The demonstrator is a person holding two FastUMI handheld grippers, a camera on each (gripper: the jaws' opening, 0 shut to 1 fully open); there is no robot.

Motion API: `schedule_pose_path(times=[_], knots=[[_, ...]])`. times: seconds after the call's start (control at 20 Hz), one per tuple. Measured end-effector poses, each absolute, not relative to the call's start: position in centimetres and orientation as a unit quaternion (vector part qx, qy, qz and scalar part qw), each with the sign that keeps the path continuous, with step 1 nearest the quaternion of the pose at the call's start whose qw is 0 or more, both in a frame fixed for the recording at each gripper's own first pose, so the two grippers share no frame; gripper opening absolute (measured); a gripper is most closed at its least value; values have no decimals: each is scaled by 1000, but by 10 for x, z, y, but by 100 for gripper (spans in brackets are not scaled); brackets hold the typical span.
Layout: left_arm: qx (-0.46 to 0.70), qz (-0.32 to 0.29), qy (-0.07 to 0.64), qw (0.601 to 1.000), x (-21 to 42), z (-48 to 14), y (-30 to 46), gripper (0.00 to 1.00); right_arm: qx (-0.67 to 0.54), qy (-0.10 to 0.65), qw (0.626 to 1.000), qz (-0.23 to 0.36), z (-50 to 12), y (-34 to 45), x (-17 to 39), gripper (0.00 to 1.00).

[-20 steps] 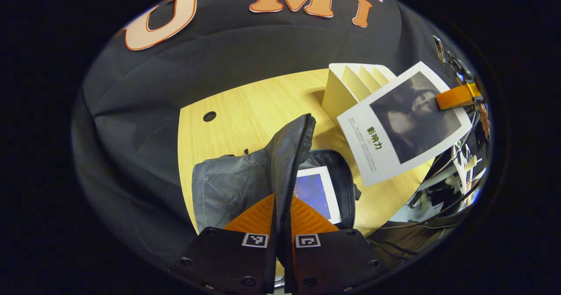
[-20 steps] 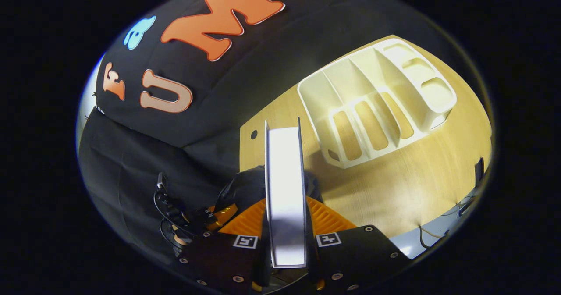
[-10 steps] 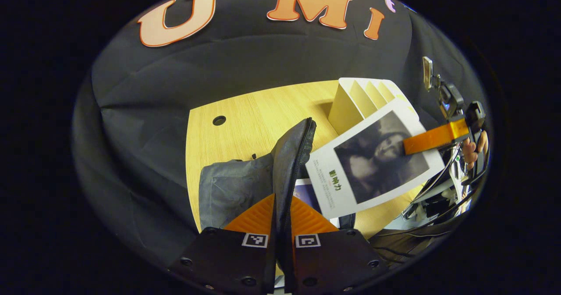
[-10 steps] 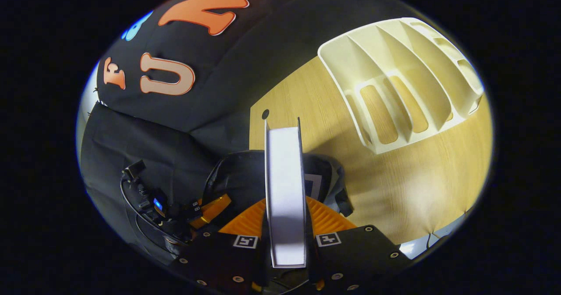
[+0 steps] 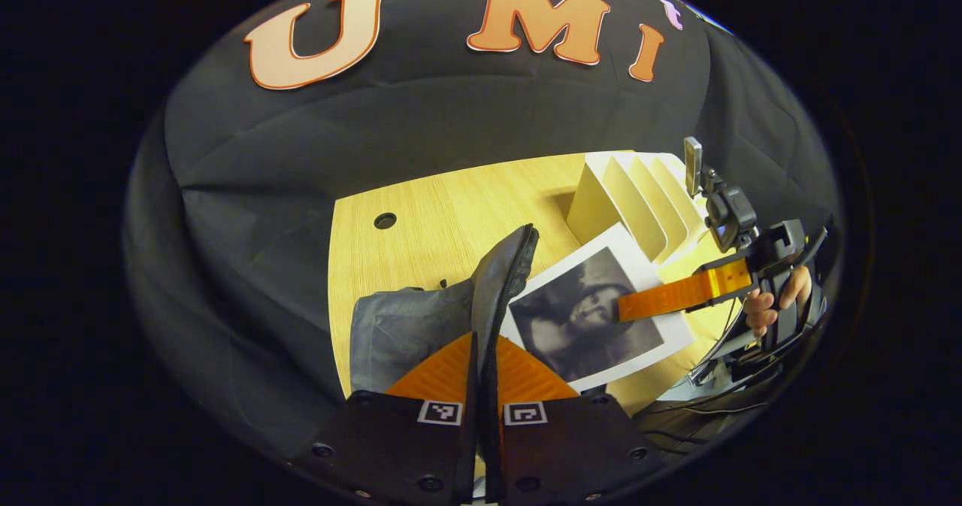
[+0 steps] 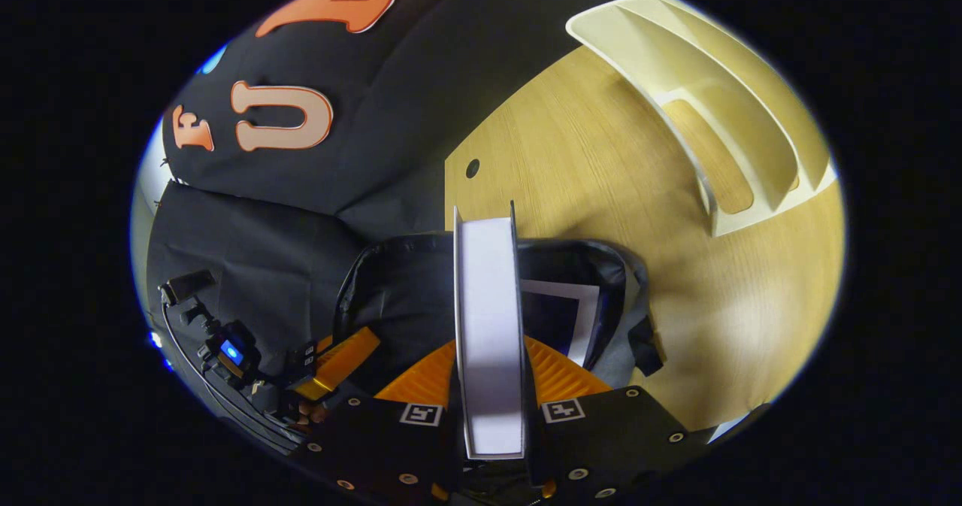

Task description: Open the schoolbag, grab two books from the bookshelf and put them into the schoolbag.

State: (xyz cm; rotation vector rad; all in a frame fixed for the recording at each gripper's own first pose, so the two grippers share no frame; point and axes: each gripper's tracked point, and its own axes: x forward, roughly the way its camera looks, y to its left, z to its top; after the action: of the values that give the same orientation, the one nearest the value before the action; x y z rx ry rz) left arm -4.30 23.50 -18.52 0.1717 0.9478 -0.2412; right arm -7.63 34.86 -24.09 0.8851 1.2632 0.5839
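Item one: our left gripper [image 5: 482, 386] is clamped on the raised flap [image 5: 502, 280] of the grey schoolbag [image 5: 398, 325], which rests on the wooden table [image 5: 443, 205]. Item two: our right gripper [image 6: 490, 386] grips a white-edged book [image 6: 488, 325] between both fingers, above the open bag mouth where another book [image 6: 579, 310] lies. Item three: the cream bookshelf [image 6: 721, 115] stands farther back on the table.
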Motion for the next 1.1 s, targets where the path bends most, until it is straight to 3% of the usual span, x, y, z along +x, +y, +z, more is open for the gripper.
schedule_pose_path(times=[0.5, 1.1], knots=[[87, -138, 460, 873, -47, -191, 226, 4, 471, 542, 649, 251, -260, 382, -76, 33], [95, -165, 472, 861, -57, -195, 199, 3, 514, 511, 644, 245, -283, 418, -80, 33]])
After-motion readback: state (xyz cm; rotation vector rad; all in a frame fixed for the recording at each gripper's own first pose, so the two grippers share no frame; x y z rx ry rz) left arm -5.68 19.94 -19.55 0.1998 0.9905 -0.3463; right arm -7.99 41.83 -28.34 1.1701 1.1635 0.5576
